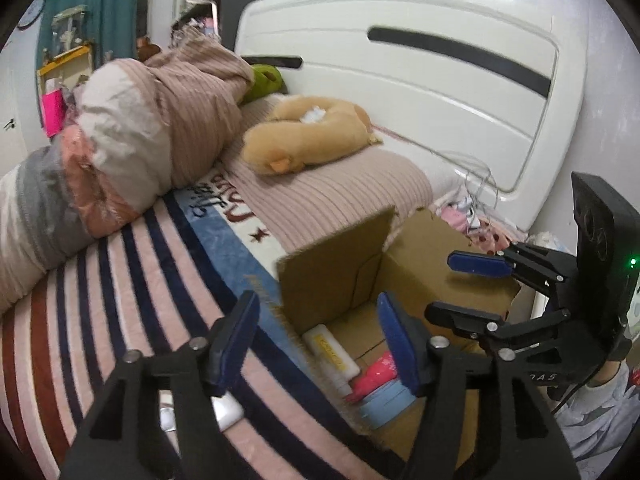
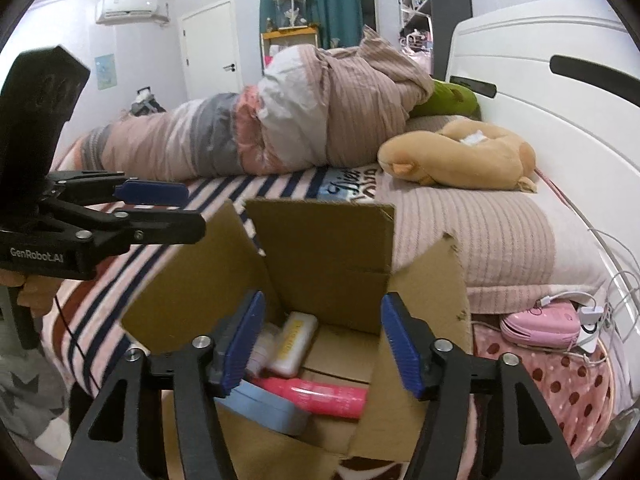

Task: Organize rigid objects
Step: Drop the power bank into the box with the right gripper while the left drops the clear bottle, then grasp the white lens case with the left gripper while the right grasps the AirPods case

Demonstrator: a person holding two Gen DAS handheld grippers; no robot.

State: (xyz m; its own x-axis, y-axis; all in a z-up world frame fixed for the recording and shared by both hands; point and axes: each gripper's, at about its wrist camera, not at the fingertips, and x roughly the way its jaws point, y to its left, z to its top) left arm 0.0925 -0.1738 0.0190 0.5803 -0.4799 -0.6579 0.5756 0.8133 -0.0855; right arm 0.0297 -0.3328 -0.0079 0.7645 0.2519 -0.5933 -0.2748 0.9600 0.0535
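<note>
Both grippers' jaws stand apart, empty, above the cardboard box (image 2: 320, 248) with raised flaps.

The box (image 2: 320, 240) was plain brown cardboard, matt, its flap edges rough and frayed. Inside it lay a pink bottle (image 2: 320, 394) of glossy plastic, a white bottle (image 2: 294, 342) of smooth plastic and a pale blue tin (image 2: 268, 404) with a satin sheen. The blanket (image 1: 120, 280) under the box looked like soft, fuzzy striped cloth, and the pillow (image 1: 320, 200) wore ribbed fabric. The headboard (image 1: 420, 72) was white and glossy. The plush toy (image 2: 460, 160) looked velvety. Both grippers' frames were matt black plastic with blue ridged pads (image 2: 244, 340) and shiny metal pins.
</note>
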